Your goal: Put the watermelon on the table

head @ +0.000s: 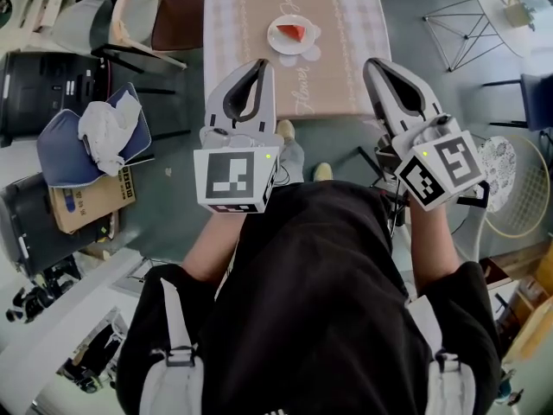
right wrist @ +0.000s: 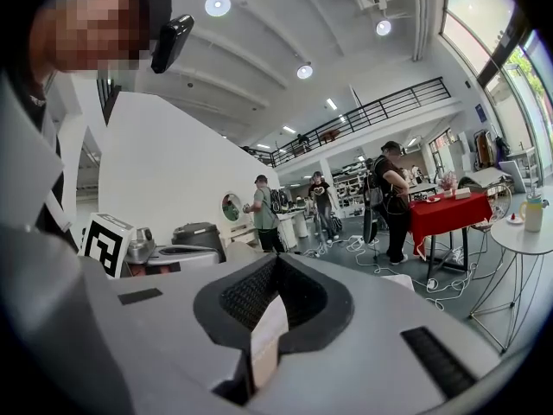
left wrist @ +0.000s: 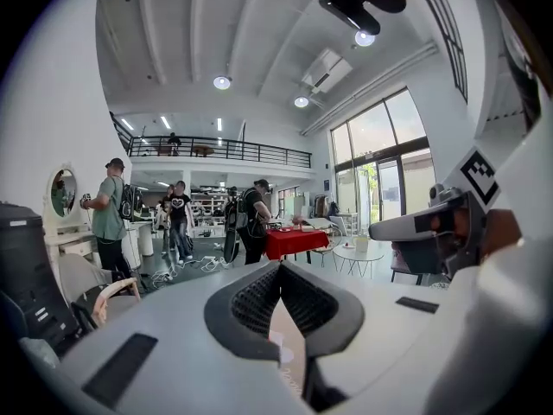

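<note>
While my left gripper [head: 262, 63] and right gripper [head: 373, 62] sit closed, empty, I'd pinch the likely soft, slippery watermelon [head: 292, 32] by its rind.

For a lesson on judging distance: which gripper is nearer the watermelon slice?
Left. The left gripper is just below and left of the watermelon slice in the head view; the right gripper is farther off, down to its right.

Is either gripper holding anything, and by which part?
Nothing: left gripper and right gripper are shut and empty; the watermelon lies on a plate.
</note>
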Motion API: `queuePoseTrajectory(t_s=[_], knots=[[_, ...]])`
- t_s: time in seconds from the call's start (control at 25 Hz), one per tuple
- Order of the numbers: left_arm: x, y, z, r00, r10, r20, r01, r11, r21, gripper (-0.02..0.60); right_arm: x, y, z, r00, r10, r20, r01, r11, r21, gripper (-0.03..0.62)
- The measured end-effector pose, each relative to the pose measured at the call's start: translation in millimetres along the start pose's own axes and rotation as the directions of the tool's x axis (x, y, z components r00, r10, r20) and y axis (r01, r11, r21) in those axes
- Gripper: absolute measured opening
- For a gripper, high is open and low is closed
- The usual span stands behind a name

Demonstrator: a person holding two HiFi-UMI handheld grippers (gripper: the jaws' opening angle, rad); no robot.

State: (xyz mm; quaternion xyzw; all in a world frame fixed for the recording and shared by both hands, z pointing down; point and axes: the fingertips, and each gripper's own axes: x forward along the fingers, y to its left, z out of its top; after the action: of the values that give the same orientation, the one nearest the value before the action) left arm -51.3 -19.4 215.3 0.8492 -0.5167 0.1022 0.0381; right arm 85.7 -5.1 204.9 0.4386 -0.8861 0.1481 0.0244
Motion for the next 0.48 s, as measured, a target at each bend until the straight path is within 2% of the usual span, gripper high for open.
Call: queuePoseTrajectory(t_s=[0.48], knots=[[-41.9, -44.8, -2.0, 1.0, 0.027, 0.006, -0.027, 1.0, 0.002, 0.011, -67.2, 8.7, -4.7, 1.0, 0.008, 0.013, -0.008, 1.0, -0.018, 0.014]])
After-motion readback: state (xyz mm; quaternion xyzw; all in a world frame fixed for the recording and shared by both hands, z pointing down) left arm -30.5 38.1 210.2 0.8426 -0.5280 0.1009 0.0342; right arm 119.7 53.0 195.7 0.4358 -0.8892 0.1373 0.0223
